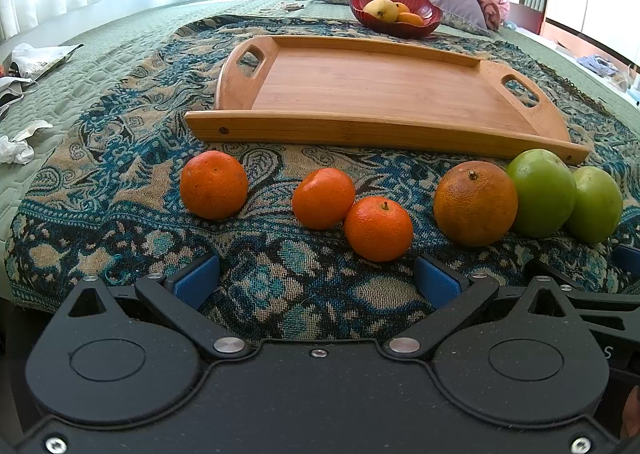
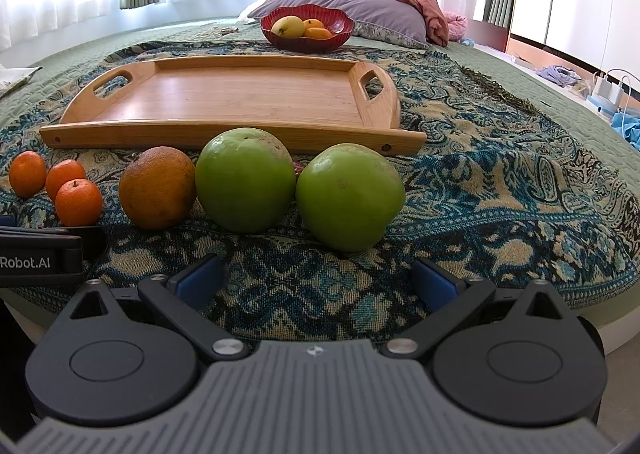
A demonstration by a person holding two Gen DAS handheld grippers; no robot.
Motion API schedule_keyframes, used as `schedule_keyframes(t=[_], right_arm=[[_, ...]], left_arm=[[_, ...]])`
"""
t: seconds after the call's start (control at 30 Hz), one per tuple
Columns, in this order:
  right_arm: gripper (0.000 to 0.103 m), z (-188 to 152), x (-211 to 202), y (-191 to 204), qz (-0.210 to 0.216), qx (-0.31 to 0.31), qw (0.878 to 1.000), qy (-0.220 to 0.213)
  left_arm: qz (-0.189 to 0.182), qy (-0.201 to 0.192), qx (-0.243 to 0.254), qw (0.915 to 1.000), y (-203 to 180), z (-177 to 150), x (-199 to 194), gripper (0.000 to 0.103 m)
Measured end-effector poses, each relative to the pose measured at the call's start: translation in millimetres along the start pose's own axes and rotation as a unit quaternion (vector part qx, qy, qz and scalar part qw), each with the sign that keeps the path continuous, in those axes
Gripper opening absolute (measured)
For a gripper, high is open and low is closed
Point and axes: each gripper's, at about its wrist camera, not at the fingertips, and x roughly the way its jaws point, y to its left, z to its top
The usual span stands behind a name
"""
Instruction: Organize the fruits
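My left gripper point(image 1: 316, 278) hangs with its blue pads spread wide and empty, low over the patterned blanket point(image 1: 280, 286); just ahead sit three small mandarins point(image 1: 378, 228) and, ahead to the right, a larger orange point(image 1: 475, 203). My right gripper point(image 2: 316, 280) is likewise apart with nothing in it, facing two green apples point(image 2: 245, 180) — firm, smooth, likely slippery, so I'd grip across the widest part. The mandarins look lighter and softer, wanting a gentler squeeze. Beyond the fruit lies the empty wooden tray point(image 2: 240, 94), then a red bowl point(image 2: 307, 28). Only the right view shows both apples whole; the left shows the mandarins close up.
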Motion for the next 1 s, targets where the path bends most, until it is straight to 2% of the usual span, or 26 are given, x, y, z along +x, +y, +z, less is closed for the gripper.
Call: schedule_keyframes(t=[1.0], right_arm=[[0.103,-1.1,-2.6,-0.1,0.003,-0.004,1.0,-0.003]], left_arm=[[0.001,-0.002,0.001,1.0,-0.3,-0.2,-0.3,0.103]])
